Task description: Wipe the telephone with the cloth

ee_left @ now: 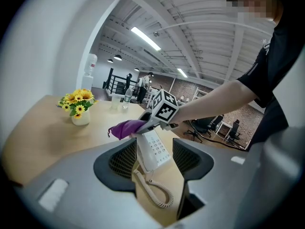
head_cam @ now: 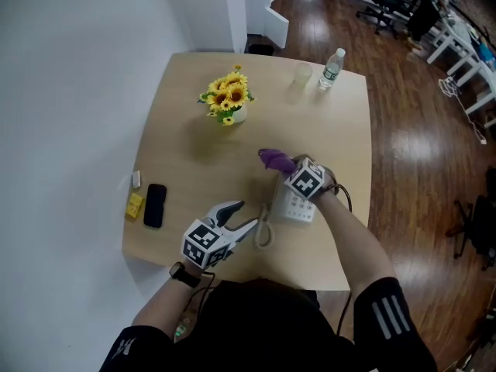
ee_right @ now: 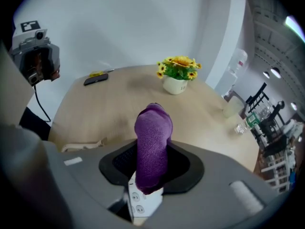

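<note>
my right gripper (head_cam: 288, 167) has its jaws clamped on the purple cloth (ee_right: 152, 137), which bulges up between them right above the keys of the white telephone (head_cam: 297, 206); whether cloth and keys touch i cannot tell; the telephone sits on the wooden table (head_cam: 341, 146) near its front edge, its coiled cord (head_cam: 265, 232) lying just beside my left gripper (head_cam: 245, 216); that gripper's jaws stand wide apart and grip nothing, with the telephone's near end and the cord showing in the gap; farther back a small white vase (head_cam: 237, 115) holds sunflowers (head_cam: 226, 93); a clear cup (head_cam: 302, 74) and a plastic bottle (head_cam: 331, 67) stand side by side at the far edge, contents unclear; a black phone (head_cam: 155, 204) lies at the left edge.
</note>
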A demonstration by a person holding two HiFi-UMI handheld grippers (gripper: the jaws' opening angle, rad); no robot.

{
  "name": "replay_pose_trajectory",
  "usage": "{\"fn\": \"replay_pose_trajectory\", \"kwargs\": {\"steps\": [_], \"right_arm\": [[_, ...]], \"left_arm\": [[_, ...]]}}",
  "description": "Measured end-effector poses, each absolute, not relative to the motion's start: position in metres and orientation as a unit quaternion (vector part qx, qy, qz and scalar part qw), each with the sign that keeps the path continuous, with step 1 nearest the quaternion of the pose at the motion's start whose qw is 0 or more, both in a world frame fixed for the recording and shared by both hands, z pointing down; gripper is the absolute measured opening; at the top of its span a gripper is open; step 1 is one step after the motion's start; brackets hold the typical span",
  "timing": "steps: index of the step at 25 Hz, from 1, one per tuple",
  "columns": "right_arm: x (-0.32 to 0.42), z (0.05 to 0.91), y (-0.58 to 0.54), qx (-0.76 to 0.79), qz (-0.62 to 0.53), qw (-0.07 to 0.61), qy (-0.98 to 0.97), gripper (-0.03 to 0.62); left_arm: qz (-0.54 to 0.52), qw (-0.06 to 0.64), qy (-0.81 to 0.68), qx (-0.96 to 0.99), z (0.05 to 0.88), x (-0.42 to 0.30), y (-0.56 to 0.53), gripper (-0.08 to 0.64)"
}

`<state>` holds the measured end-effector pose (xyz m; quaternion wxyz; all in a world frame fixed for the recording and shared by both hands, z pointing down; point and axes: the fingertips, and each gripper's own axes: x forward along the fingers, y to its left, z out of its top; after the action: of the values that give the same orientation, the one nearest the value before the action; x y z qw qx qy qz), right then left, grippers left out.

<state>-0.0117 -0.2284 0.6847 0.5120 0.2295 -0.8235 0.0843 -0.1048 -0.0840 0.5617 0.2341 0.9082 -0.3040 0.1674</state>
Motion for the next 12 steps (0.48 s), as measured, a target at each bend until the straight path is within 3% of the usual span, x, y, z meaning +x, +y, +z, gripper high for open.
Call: {"fn": "replay_pose_trajectory", "kwargs": {"steps": [12], "right_arm": [[-0.028, 0.710, -0.120, 0.173, -0.072, 0.563, -0.805, 0.135]], "left_arm": [[0.165, 0.225, -0.298, 0.913, 0.563, -0.097, -0.087, 0.232]]}}
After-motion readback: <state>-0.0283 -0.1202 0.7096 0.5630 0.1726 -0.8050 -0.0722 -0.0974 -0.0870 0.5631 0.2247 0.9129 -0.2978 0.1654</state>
